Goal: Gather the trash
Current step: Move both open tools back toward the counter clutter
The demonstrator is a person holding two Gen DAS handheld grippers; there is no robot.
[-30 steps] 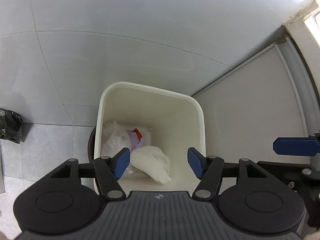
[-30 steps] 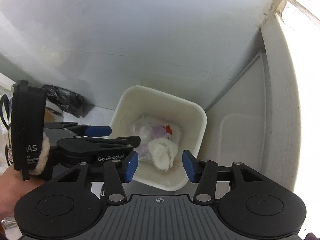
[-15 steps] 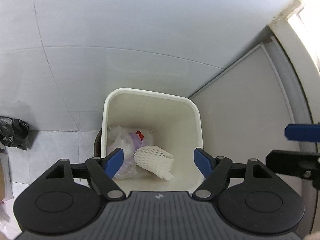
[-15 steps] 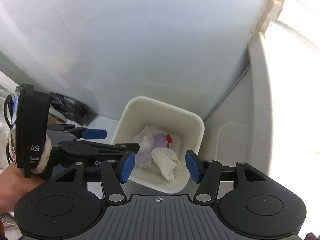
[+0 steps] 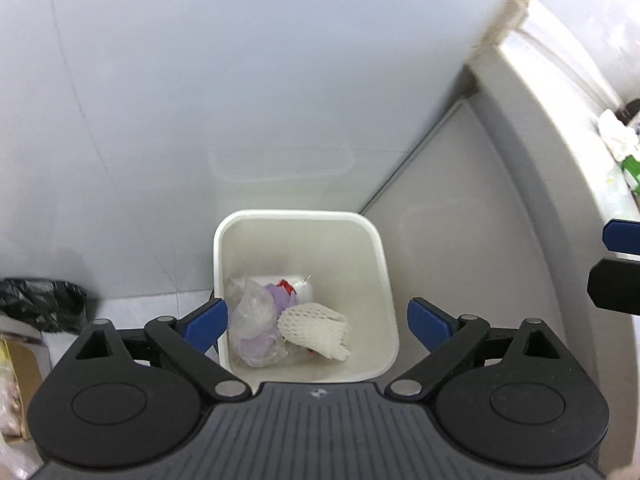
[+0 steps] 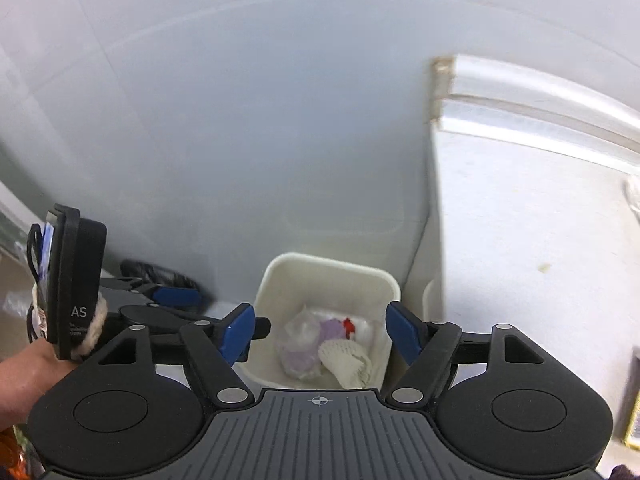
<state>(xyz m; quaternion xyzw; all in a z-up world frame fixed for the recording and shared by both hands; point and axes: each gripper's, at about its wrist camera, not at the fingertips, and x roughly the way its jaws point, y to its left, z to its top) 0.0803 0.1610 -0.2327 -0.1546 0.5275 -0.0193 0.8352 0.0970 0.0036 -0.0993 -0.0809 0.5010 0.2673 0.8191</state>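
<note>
A white square trash bin stands on the floor in a corner. In it lie a white foam net sleeve, crumpled clear and pale purple plastic and a small red scrap. My left gripper hovers well above the bin, its jaws opening wide with nothing between them. My right gripper is also high above the bin, jaws opening and empty. The left gripper's blue fingertips show at the left of the right wrist view.
Grey wall panels rise behind the bin. A pale cabinet side stands to its right. A black plastic bag lies on the floor at left. A person's hand holds the left gripper. Small items sit on a ledge at far right.
Both grippers have risen away from the bin, which now looks smaller. Both pairs of jaws have spread wider. The foam net and plastic lie still in the bin.
</note>
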